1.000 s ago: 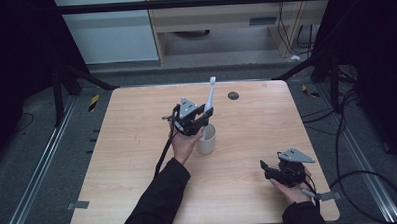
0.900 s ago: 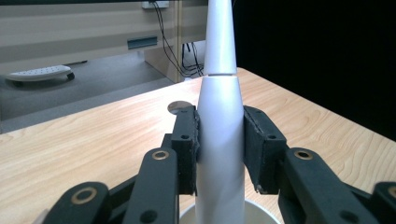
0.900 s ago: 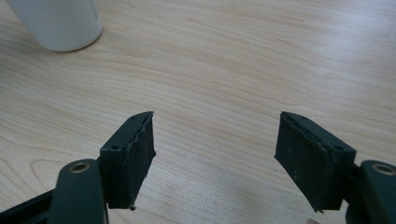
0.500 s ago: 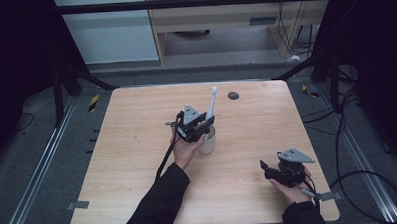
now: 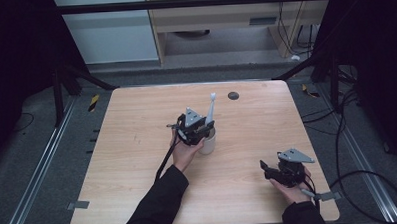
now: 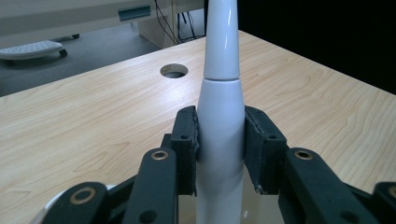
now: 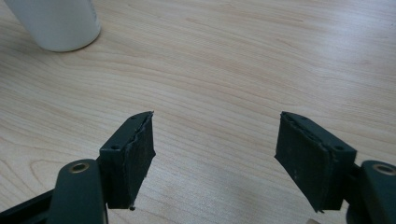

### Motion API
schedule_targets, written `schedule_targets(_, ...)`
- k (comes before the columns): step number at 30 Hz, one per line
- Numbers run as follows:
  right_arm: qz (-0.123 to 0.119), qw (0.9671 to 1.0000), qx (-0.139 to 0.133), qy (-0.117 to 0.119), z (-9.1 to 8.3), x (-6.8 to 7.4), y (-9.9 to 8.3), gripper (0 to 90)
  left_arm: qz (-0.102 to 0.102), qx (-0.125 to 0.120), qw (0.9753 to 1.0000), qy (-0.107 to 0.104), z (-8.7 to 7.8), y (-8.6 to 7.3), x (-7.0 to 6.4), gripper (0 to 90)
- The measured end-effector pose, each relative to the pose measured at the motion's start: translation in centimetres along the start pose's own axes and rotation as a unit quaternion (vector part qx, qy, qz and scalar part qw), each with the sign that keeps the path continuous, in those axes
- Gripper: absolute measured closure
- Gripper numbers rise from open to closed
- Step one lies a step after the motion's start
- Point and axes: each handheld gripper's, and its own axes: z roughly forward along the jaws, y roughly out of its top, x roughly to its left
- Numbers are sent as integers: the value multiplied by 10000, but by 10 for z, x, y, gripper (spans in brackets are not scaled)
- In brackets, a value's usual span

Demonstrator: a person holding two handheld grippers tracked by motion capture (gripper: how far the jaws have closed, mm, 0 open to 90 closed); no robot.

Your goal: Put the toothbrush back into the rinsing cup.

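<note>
Left gripper (image 6: 219,149) clenched on white tapered plastic wand (image 6: 220,116), upright above white cup (image 5: 207,141) mid light wooden table (image 5: 138,159). Right gripper (image 7: 215,154) fingers released, idle. Risk: tilted insertion tips cup.

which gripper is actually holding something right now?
The left gripper: its fingers are clamped on the white electric toothbrush, standing upright over the white cup. The right gripper is open above bare table.

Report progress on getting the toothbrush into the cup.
Done: the left claw is shut on the white toothbrush, held upright over the white cup. In hand: lowering it into the cup. Left: letting go. The right claw rests open and empty.
</note>
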Motion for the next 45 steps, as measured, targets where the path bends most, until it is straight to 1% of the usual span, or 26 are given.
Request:
schedule_targets(2, 19, 10000, 2, 7, 0, 0, 0, 277, 8, 4, 10000, -5, -1, 0, 0, 661)
schedule_targets(7, 9, 10000, -5, 0, 0, 1, 0, 276, 10, 2, 10000, -39, -5, 2, 1, 621)
schedule_targets(9, 3, 10000, -11, -2, -1, 1, 0, 276, 58, 61, 10000, -47, -6, 2, 1, 595)
schedule_targets(11, 1, 10000, -15, -9, -1, 1, 0, 275, 155, 129, 9998, -52, -10, 1, 1, 571)
schedule_targets(12, 1, 10000, -15, -9, -1, 1, 0, 275, 155, 129, 9998, -52, -10, 1, 1, 561)
schedule_targets(16, 5, 10000, -28, -17, -1, 1, 0, 273, 206, 117, 9997, -68, -19, 2, 2, 525)
schedule_targets(17, 3, 10000, -28, -20, -2, 1, 0, 272, 220, 133, 9997, -63, -24, 3, 3, 512)
schedule_targets(18, 3, 10000, -28, -20, -2, 1, 0, 272, 220, 133, 9997, -63, -24, 3, 3, 503)
schedule_targets(19, 17, 10000, -22, -22, -2, 1, 0, 272, 228, 173, 9996, -66, -27, 4, 4, 503)
schedule_targets(20, 8, 10000, -28, -25, -2, 1, 1, 271, 271, 216, 9994, -38, -32, 5, 6, 477)
schedule_targets(21, 8, 10000, -28, -25, -2, 1, 1, 271, 271, 216, 9994, -38, -32, 5, 6, 465)
schedule_targets(25, 28, 10000, -36, -34, -3, 1, 0, 268, 388, 433, 9983, 12, -46, 6, 8, 433)
schedule_targets(27, 33, 10000, -39, -43, -3, 1, 0, 265, 421, 489, 9979, -16, -53, 3, 10, 402)
schedule_targets(30, 16, 10000, -46, -52, -4, 1, 0, 261, 471, 616, 9970, -41, -64, -4, 12, 393)
schedule_targets(33, 21, 10000, -57, -60, -5, 1, 0, 253, 562, 763, 9955, 21, -74, -14, 15, 373)
schedule_targets(35, 41, 10000, -60, -68, -5, 0, -1, 250, 537, 835, 9950, 39, -81, -20, 18, 356)
schedule_targets(37, 36, 10000, -55, -69, -5, 0, -1, 248, 494, 851, 9951, 71, -87, -27, 21, 347)
schedule_targets(39, 31, 10000, -53, -70, -5, 0, -1, 248, 400, 891, 9952, 120, -93, -35, 26, 342)
schedule_targets(41, 68, 10000, -32, -49, -5, 1, -1, 243, 375, 969, 9944, 166, -96, -40, 30, 338)
schedule_targets(43, 31, 10000, -37, -68, -5, 1, -1, 239, 360, 1045, 9936, 235, -100, -45, 34, 335)
schedule_targets(45, 42, 10000, -48, -73, -6, 1, -2, 231, 297, 1072, 9935, 258, -105, -49, 37, 326)
